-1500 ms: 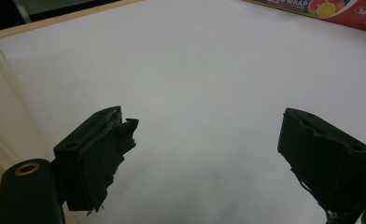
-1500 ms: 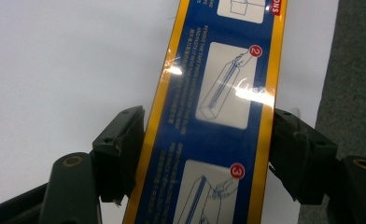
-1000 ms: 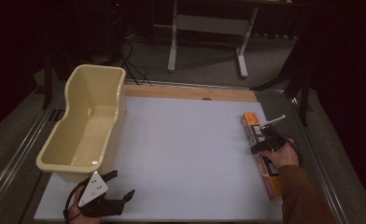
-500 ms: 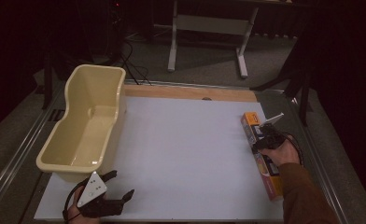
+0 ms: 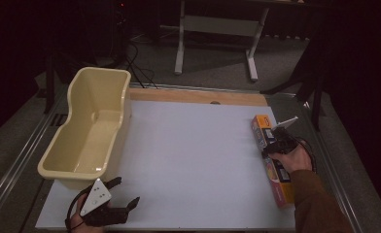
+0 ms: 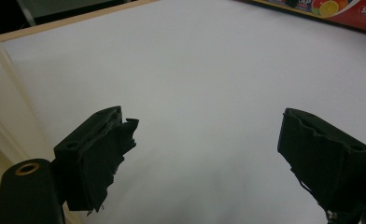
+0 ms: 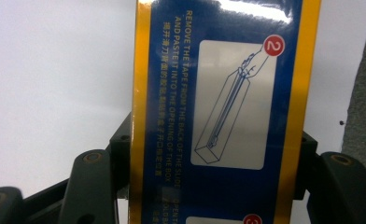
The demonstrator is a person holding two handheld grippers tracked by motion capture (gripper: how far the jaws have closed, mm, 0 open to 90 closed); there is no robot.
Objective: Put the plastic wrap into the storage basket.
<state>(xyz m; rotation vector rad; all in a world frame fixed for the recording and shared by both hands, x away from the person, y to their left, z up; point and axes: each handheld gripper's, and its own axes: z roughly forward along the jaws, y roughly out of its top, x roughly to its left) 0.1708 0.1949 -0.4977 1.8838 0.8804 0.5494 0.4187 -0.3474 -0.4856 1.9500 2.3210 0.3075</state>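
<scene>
The long box at the table's right edge looked like glossy printed cardboard (light glared off its blue face), the tub at the left edge was smooth cream plastic, and the table wore a matt white sheet edged with bare wood.

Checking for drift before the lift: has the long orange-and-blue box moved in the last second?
No. The long orange-and-blue cardboard box lies in the same spot along the right edge of the white table, with the right gripper on it.

Bare white table lies between the tub and the long box
</scene>
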